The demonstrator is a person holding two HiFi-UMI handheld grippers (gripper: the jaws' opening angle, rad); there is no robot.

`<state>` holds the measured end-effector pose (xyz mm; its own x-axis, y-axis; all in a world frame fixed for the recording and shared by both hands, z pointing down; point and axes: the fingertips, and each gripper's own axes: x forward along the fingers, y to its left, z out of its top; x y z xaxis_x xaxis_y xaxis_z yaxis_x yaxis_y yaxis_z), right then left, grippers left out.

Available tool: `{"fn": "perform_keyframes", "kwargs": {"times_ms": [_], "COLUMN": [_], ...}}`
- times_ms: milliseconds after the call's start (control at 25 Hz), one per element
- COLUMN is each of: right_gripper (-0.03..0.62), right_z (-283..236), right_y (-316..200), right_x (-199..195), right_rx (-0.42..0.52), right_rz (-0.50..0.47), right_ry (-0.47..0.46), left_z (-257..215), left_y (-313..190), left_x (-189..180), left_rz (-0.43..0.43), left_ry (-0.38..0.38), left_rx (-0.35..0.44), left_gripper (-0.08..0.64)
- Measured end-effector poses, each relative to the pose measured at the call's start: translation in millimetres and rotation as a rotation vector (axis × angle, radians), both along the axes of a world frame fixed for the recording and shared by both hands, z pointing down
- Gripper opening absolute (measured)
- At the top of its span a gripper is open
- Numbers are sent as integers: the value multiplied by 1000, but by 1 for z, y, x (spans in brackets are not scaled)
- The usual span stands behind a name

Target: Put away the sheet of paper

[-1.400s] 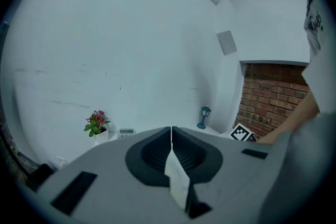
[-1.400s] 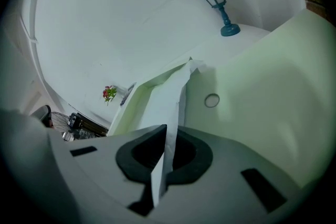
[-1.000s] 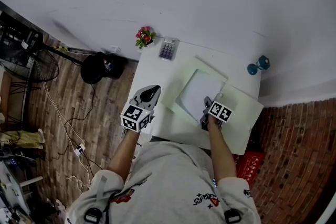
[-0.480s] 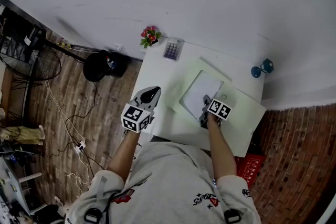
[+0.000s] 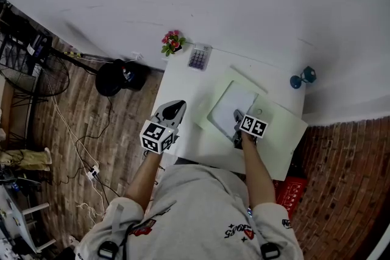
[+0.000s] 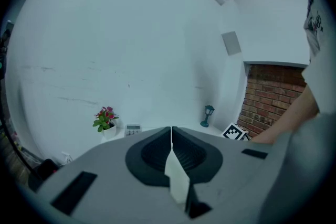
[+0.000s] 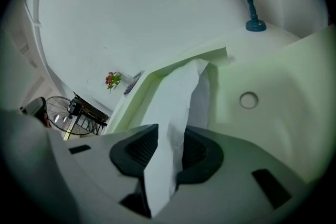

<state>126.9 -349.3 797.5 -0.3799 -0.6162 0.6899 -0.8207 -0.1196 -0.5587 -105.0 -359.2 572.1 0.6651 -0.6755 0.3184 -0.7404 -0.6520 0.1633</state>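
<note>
**Head view, then each gripper view: paper on folder, cover not yet closed**

Head view. Shows the sheet of paper lying on the open green folder on the white surface. Puts the right gripper at the sheet's near edge and the left gripper well apart to the left, over bare surface.

Left gripper view. Shows jaws together, clamped on nothing.

Right gripper view. Shows jaws apart, having just been opening, with the sheet's edge standing loose between them and neither pad pressing it.

Progress, as a judgement: placing looks done and release is under way. Still to do, probably: draw the right gripper clear and fold the folder shut.
</note>
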Motion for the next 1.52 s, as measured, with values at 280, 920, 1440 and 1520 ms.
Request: {"fn": "perform_keyframes", "kwargs": {"times_ms": [280,920,1440,1520], "right_gripper": [123,26,8,8], "right_z": [-5,-43,-116,-134], "right_y": [20,58,53,48], "right_x": [16,64,60,56], "right_rx": [0,98,365,424], "right_rz": [-29,-22,-123,-130], "right_ry": [76,203,398,415], "left_z": [0,-13,-24,-26], "left_y": [4,7,7,6], "left_x": [16,62,91,92], "left_rz": [38,133,189,191], "left_ry": [9,30,40,42], "left_rx": [2,39,71,75], "left_gripper": [25,25,25,25]}}
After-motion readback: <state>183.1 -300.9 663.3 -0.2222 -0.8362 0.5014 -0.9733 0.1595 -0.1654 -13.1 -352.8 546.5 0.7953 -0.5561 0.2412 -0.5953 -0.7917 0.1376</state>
